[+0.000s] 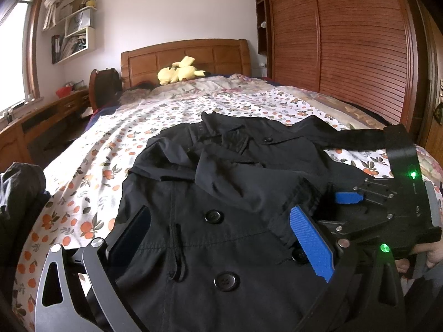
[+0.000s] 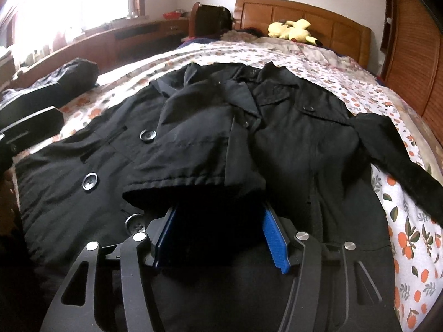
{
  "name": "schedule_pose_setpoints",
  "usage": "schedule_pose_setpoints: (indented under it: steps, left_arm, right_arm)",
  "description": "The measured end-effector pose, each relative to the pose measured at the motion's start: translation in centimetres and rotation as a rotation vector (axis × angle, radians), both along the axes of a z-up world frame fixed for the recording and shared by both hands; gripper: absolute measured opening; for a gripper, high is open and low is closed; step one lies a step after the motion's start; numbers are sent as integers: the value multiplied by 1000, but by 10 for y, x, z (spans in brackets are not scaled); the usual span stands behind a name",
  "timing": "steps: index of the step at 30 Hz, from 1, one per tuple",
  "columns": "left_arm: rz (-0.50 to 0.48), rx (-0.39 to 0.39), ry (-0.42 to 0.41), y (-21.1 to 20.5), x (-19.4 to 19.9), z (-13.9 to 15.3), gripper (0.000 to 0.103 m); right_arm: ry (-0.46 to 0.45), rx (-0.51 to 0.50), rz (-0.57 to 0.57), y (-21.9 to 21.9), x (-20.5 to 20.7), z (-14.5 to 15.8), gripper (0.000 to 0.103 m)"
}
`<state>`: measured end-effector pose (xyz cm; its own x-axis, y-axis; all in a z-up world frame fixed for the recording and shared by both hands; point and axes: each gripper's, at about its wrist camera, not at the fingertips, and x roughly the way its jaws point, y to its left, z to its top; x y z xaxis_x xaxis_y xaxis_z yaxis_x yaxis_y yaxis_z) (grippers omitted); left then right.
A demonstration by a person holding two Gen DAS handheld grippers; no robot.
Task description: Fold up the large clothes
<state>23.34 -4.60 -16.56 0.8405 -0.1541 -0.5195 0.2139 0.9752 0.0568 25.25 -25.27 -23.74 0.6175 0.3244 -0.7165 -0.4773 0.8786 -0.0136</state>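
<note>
Both tools tilt down over the black coat (image 1: pixel 221 193), jaws parted, gripping nothing.

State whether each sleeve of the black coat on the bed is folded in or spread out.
One sleeve is folded across the black coat's front; the other sleeve lies spread out.

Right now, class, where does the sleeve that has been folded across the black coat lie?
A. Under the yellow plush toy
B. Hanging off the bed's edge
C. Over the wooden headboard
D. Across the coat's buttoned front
D: the folded sleeve lies across the black coat's buttoned front.
</note>
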Motion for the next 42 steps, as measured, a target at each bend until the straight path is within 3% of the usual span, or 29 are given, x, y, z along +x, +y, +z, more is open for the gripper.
schedule_pose_setpoints:
  steps: [2,4,5,6,9,18,25,32,35,40,42]
  left_arm:
    - [2,1,0,1,0,-1,101]
    - [2,1,-1,2,1,-2,101]
    - [2,2,-1,2,1,-2,101]
    - [4,2,-3,3,1,-2,101]
    - [13,2,-7,5,1,-2,101]
    - [30,-11,-24,13,-2,6,101]
    - [32,-9,-26,12,-4,9,101]
    - [36,-9,-26,13,-4,9,101]
    - [33,-11,-28,12,-4,10,101]
    - [32,-3,-23,10,-4,9,101]
    - [33,-7,-23,11,-4,9,101]
  right_arm:
    - [1,-20,-8,2,2,-2,47]
    - [-10,-46,-10,3,2,-2,31]
    - [-9,-44,-6,2,2,-2,15]
    - [-8,-38,-3,0,2,-1,10]
    - [-12,-5,13,-8,-2,6,7]
    - [-63,114,64,-18,-36,45,7]
    - [-73,160,30,-33,-43,53,8]
    - [-151,76,-174,-69,-23,49,23]
    - [-193,51,-221,-81,-21,54,37]
    - [-202,89,-168,-82,-30,61,39]
    - [-186,88,-118,-74,-33,57,46]
